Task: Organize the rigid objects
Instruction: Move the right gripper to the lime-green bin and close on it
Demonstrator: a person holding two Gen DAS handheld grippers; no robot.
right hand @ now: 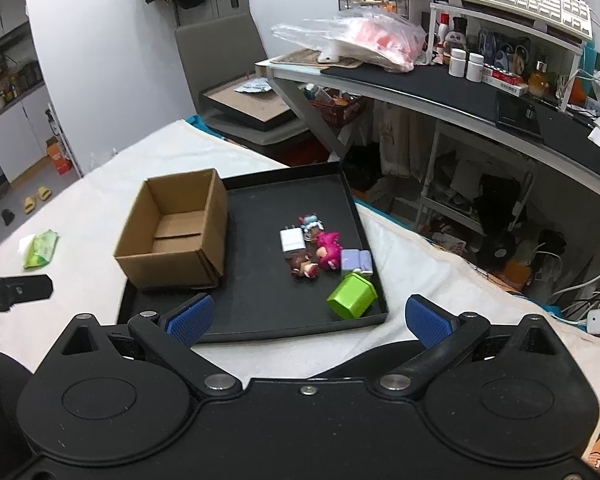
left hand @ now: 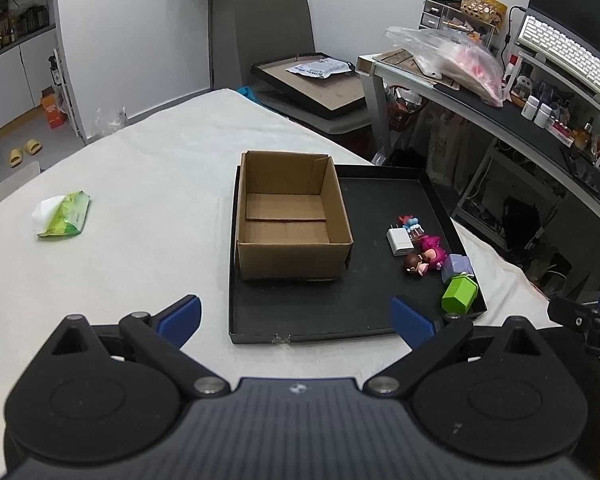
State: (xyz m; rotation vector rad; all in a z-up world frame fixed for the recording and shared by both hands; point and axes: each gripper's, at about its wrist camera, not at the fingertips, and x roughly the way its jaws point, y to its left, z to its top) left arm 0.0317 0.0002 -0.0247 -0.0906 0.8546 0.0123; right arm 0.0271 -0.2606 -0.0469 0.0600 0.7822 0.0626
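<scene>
While both grippers, left gripper point(left hand: 296, 316) and right gripper point(right hand: 307, 316), hover with jaws spread and empty, sorting looks unstarted: toys point(right hand: 324, 256) lie right of the empty cardboard box point(right hand: 172, 232). Next, likely grasping the green block point(right hand: 352, 295).

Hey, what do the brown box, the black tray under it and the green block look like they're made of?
Brown box: corrugated cardboard, matte, with folded bottom flaps and raw cut edges.
Black tray: thin and rigid with a low rim and faint sheen; could be coated board, plastic or metal.
Green block: likely moulded plastic, smooth, evenly coloured, slightly glossy.
</scene>
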